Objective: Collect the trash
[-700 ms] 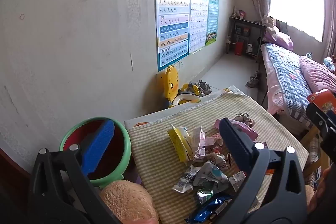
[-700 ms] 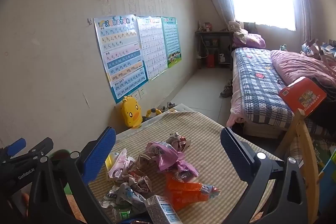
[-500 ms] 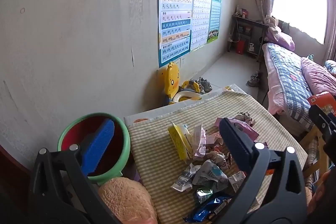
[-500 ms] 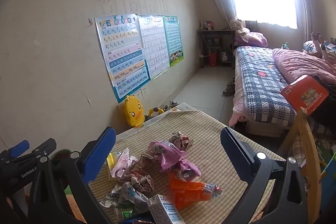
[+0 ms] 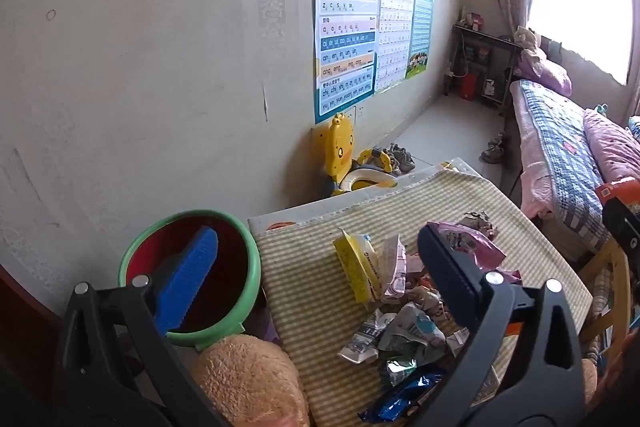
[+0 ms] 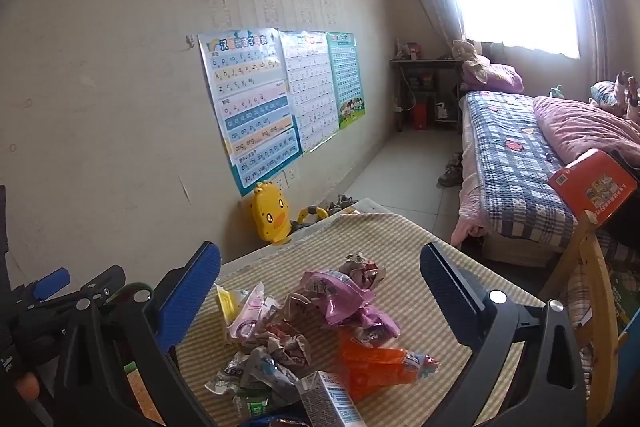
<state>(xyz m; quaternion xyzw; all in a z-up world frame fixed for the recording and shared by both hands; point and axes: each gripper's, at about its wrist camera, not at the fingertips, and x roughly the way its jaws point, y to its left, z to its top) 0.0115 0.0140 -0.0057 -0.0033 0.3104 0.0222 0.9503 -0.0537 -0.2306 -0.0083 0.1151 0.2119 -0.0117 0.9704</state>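
A heap of crumpled wrappers lies on a small table with a yellow striped cloth. It holds a yellow packet, a pink wrapper, an orange wrapper, a small carton and a blue wrapper. A red bin with a green rim stands left of the table. My left gripper hovers open above the bin and the heap, holding nothing. My right gripper hangs open over the heap, also empty. The left gripper shows at the left edge of the right wrist view.
A tan plush toy sits below the bin. A yellow duck potty stands by the wall beyond the table. A bed runs along the right, with a wooden chair and an orange box near the table's right side.
Both views have shifted slightly, the scene sliding a little rightward and up. Both grippers stay open; the wrappers have not moved.
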